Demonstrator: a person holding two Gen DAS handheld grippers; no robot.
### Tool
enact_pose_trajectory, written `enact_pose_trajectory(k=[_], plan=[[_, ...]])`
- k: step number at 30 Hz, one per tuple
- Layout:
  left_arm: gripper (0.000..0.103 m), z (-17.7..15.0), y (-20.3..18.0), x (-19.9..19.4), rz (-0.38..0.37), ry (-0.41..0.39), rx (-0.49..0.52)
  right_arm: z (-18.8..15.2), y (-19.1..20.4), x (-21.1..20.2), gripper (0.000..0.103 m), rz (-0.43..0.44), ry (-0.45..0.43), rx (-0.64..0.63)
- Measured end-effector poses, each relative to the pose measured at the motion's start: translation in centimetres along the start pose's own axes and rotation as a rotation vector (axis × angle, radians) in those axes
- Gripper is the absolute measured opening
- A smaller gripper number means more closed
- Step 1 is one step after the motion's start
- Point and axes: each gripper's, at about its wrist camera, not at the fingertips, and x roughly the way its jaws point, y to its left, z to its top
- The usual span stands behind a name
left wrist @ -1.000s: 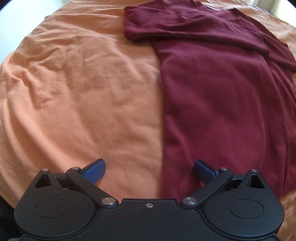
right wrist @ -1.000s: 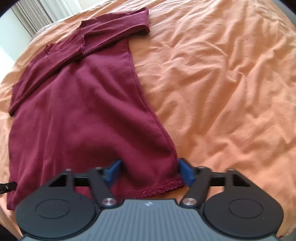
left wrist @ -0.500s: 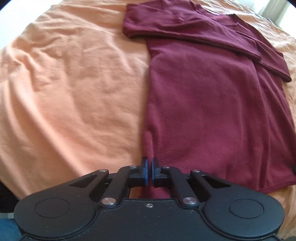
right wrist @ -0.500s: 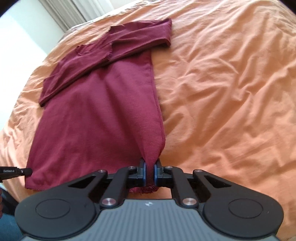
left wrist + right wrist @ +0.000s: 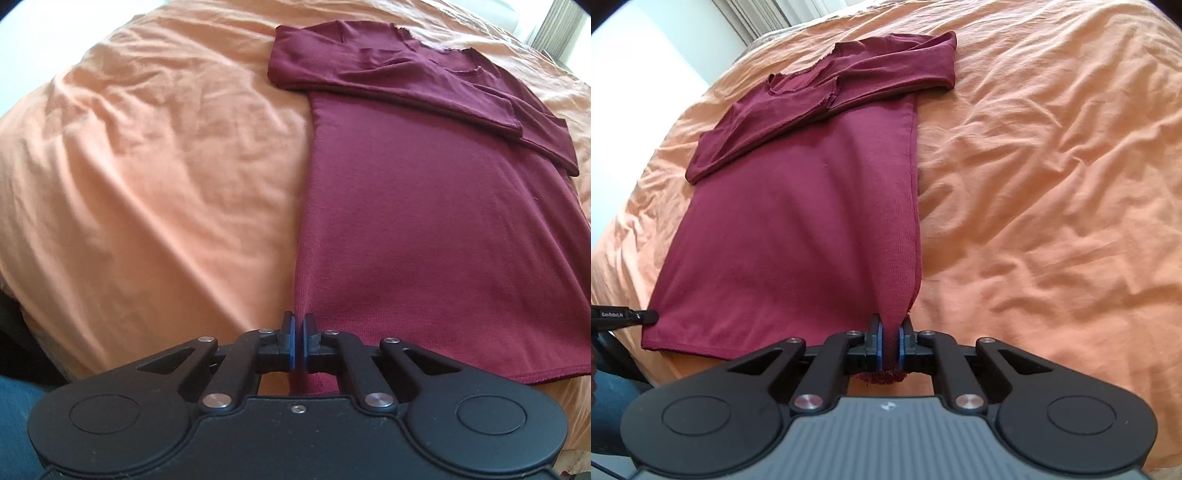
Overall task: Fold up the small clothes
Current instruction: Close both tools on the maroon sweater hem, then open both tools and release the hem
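Now clamped: left claw [image 5: 297, 341] pinching the near left hem corner of the maroon shirt [image 5: 424, 229], right claw [image 5: 889, 343] pinching the near right hem corner, cloth bunched between its pads. Ahead of both, spread flat on the orange bedsheet [image 5: 1052, 184], sleeves folded across the far end.

The shirt [image 5: 424, 229] is matt maroon knit cloth, finely ribbed, with a stitched hem and raw-looking, slightly frayed edges at neck and cuff. It lies on a sheet [image 5: 155, 177] of matt orange woven cloth, soft and much creased. The left gripper [image 5: 296, 345] and right gripper [image 5: 890, 347] are matt black plastic with shiny metal pivot pins and blue, rubbery-looking pads [image 5: 877, 349]; the right one's body has a grey ribbed top, and its pads pinch the knit.
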Motion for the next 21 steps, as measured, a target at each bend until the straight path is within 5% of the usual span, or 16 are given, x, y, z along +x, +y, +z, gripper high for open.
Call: enact_pose_trajectory(k=[4,9,11,14,21], plan=[[0.005,-0.6,0.4,0.2,-0.022,-0.016,-0.050,0.3,0.2,0.2,0.032,-0.023,0.004,-0.023],[0.036,-0.5,0.8,0.5,0.001,-0.018,-0.110,-0.1,1.1,0.1,0.071,-0.080,-0.016,-0.119],[0.061,-0.5,0.9,0.0,0.003,-0.041,-0.128,-0.4,2.0,-0.2,0.086,-0.106,-0.036,-0.199],[0.087,-0.8,0.6,-1.0,0.058,-0.090,-0.120,-1.2,3.8,-0.4,0.094,-0.130,-0.065,-0.371],[0.101,-2.1,-0.6,-3.3,0.144,-0.185,-0.008,-3.2,8.4,1.1,0.097,-0.097,-0.009,-0.692]])
